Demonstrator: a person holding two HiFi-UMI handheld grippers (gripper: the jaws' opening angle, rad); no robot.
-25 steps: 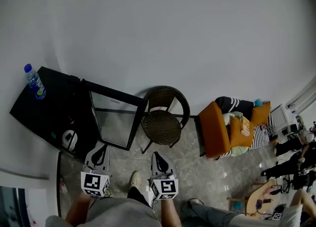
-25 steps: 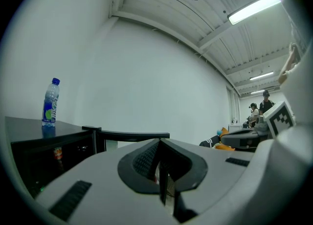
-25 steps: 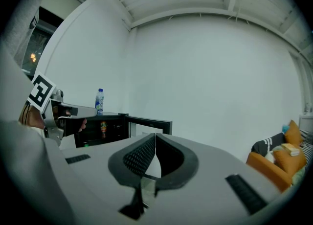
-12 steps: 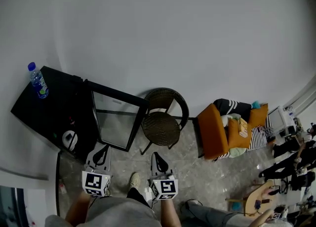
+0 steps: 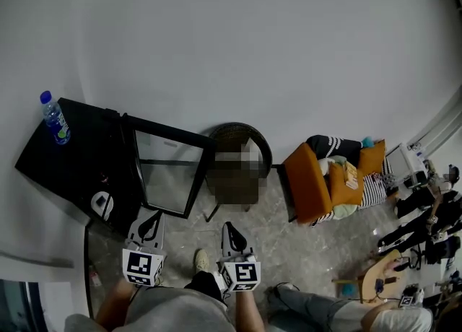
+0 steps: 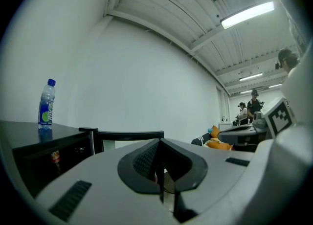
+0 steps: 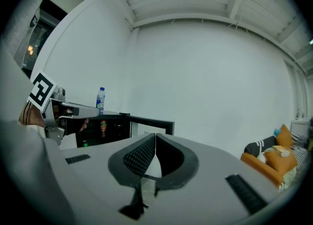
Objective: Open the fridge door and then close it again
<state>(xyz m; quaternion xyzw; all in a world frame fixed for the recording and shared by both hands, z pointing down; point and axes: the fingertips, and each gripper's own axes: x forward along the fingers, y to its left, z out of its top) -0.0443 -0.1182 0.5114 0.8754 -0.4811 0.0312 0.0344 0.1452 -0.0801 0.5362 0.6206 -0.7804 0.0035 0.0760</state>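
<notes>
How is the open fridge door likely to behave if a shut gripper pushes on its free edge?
The fridge door stands open, so it should swing on its hinge rather than flex; its dark frame looks rigid. Its panel looks like glass, so pushing the frame seems safer. A slam might tip the upright bottle on the fridge.

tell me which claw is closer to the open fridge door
The left claw: it sits just short of the open fridge door, while the right claw is further over, in front of the chair.
</notes>
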